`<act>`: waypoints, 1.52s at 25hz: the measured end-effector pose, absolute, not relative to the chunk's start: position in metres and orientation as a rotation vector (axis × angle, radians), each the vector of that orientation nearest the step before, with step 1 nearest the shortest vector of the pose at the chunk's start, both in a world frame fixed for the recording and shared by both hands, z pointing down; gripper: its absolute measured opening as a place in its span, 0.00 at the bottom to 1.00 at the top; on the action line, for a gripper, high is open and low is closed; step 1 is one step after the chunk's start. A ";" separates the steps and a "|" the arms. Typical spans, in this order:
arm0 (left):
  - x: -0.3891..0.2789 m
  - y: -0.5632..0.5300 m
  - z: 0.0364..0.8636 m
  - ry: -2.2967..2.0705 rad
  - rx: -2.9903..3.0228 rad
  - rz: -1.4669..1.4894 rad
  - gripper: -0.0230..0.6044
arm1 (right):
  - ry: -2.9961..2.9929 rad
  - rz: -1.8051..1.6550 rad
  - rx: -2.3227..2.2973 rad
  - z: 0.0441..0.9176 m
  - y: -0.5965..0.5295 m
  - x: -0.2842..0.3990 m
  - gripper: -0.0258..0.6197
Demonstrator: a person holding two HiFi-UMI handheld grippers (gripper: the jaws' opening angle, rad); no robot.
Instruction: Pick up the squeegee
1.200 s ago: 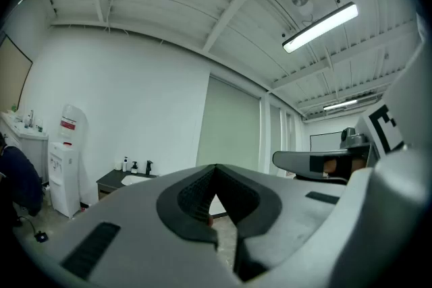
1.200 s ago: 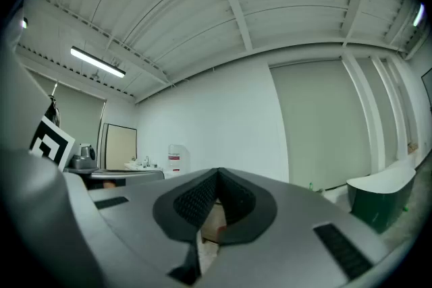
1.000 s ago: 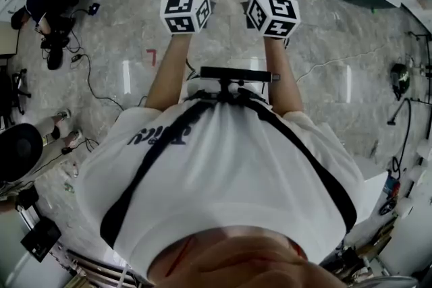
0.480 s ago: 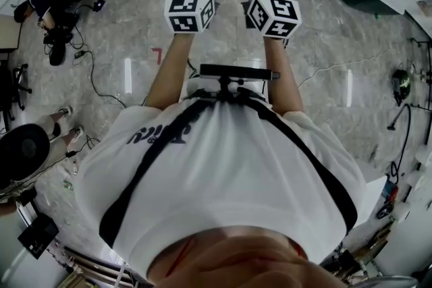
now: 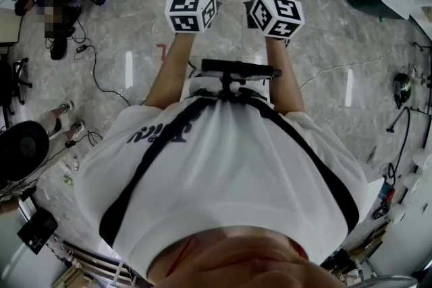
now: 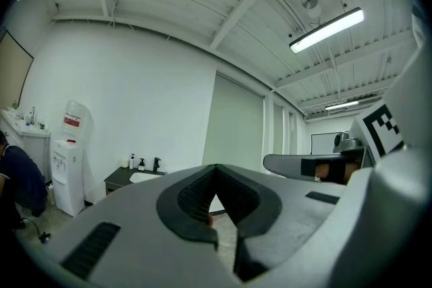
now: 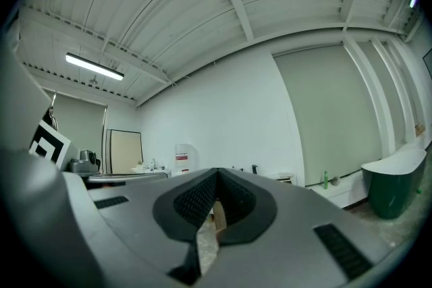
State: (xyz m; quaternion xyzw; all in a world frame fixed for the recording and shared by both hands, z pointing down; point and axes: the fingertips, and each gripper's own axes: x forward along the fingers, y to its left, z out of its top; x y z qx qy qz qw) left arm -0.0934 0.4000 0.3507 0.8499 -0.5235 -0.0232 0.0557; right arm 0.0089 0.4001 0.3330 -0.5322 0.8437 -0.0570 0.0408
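While the head view looks steeply down past a white shirt (image 5: 229, 165) at both grippers held side by side over the marble floor (image 5: 121, 44), only the gripper views show the walls and ceiling. The left gripper (image 6: 216, 168) has its fingers (image 6: 192, 197) closed tip to tip with nothing between them. The right gripper (image 7: 216, 175) is closed and empty as well.

Only the left gripper view shows a water dispenser (image 6: 67, 165) against the far wall. To its right stands a dark desk (image 6: 118, 180) with a white basin (image 6: 145, 177) and small bottles (image 6: 137, 162). A person in dark clothes (image 6: 17, 179) is cut off at the left edge.

Only the right gripper view shows a green bin (image 7: 395, 189) at far right, its contents hidden behind its rim. No view shows the squeegee, so I cannot tell where it is.
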 end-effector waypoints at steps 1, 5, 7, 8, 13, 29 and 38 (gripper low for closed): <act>-0.092 0.394 0.353 -1.588 2.574 -0.069 0.05 | 2.588 -0.183 -1.626 0.335 0.393 0.010 0.05; -0.083 0.360 0.356 -1.608 2.556 -0.067 0.05 | 2.595 -0.208 -1.600 0.340 0.355 0.019 0.05; -0.081 0.336 0.358 -1.624 2.550 -0.062 0.05 | 2.594 -0.216 -1.590 0.343 0.330 0.025 0.05; -0.079 0.323 0.359 -1.631 2.548 -0.059 0.05 | 2.593 -0.217 -1.585 0.344 0.317 0.028 0.05; -0.058 0.247 0.358 -1.666 2.541 -0.050 0.05 | 2.585 -0.216 -1.558 0.343 0.240 0.054 0.05; -0.028 0.054 0.378 -1.665 2.493 -0.015 0.05 | 2.610 -0.306 -1.570 0.374 0.042 0.082 0.05; -0.074 -0.123 0.375 -1.573 2.593 -0.044 0.05 | 2.568 -0.288 -1.628 0.378 -0.124 0.019 0.05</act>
